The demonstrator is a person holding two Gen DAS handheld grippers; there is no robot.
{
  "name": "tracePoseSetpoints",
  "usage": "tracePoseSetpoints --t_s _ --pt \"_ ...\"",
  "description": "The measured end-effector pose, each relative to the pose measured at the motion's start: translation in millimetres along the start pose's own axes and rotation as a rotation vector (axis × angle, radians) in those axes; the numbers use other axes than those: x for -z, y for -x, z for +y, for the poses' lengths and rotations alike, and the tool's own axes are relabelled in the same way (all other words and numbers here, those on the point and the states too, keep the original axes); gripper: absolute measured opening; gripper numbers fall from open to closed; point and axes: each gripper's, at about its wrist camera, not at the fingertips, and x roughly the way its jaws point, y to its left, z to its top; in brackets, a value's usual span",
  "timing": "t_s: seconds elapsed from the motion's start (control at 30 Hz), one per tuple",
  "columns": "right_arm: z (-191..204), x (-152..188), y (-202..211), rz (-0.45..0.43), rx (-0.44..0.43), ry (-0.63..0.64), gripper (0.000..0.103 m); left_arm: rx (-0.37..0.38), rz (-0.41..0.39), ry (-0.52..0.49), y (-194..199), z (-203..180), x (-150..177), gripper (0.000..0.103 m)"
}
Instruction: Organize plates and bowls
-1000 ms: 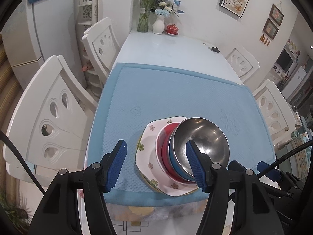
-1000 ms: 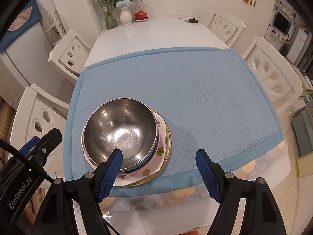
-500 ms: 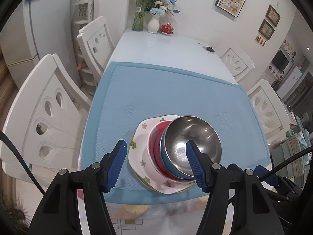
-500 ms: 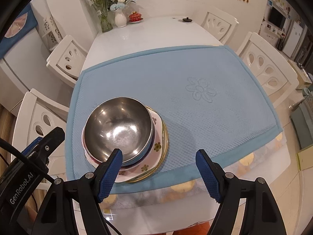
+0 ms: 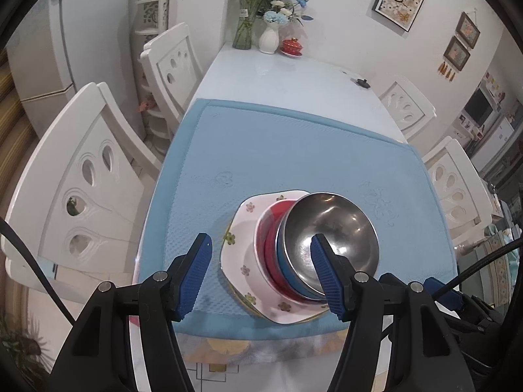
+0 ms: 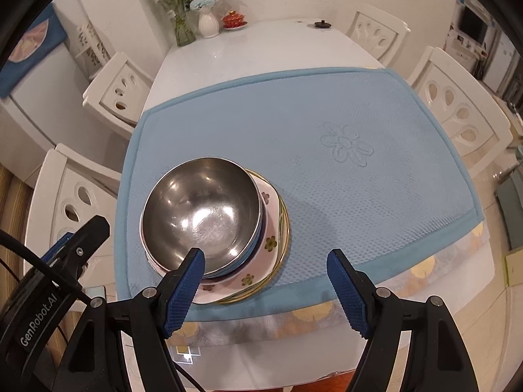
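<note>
Both grippers — left (image 5: pixel 261 271) and right (image 6: pixel 264 284) — hang wide, empty; nudging the steel bowl (image 6: pixel 201 214) could topple the stack — it sits near the mat (image 6: pixel 359 179) edge

Left wrist view looking steeply down past its own fingers (image 5: pixel 199 261), dish stack (image 5: pixel 294 254) just ahead and right, right wrist view equally steep, same dish stack (image 6: pixel 209 222) ahead and left, both sharing blue mat (image 5: pixel 294 150) and far vases (image 6: pixel 209 23)

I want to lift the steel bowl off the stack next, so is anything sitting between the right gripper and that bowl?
Nothing visible does. The steel bowl sits on top of the stack, uncovered. The right gripper hangs open above the mat's near edge, one finger overlapping the bowl's near rim in view.
</note>
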Motion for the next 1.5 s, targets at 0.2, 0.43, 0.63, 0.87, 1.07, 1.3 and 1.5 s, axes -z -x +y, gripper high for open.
tracePoseSetpoints --t_s 0.2,0.43,0.63,0.87,1.07,1.3,1.5 --pt "1.6 -3.6 -4.8 0.008 -0.011 0.004 0.075 -0.006 0.008 0.006 -4.3 3.8 -1.9 0.061" --pt "3.2 -6.5 -9.6 0.019 -0.013 0.008 0.075 0.004 0.016 0.016 -8.2 7.6 -4.8 0.061" --pt "1.5 -9.8 -13.2 0.026 -0.012 0.005 0.075 -0.008 0.015 0.006 -11.1 5.0 -5.4 0.061" --pt "0.5 -12.2 -14.9 0.027 -0.013 0.011 0.075 -0.019 0.014 0.002 -11.7 5.1 -7.4 0.061" --pt "0.4 -12.1 -10.9 0.001 -0.008 0.005 0.075 -0.065 0.013 -0.056 -11.6 -2.2 -7.9 0.061" --pt "-14.5 -21.4 0.9 -0.059 0.001 -0.035 0.075 -0.073 0.003 -0.084 -7.3 -4.2 -9.3 0.061" --pt "-24.4 -23.0 -1.6 -0.044 -0.013 -0.072 0.075 -0.050 -0.009 -0.072 -4.1 -6.4 -8.6 0.061"
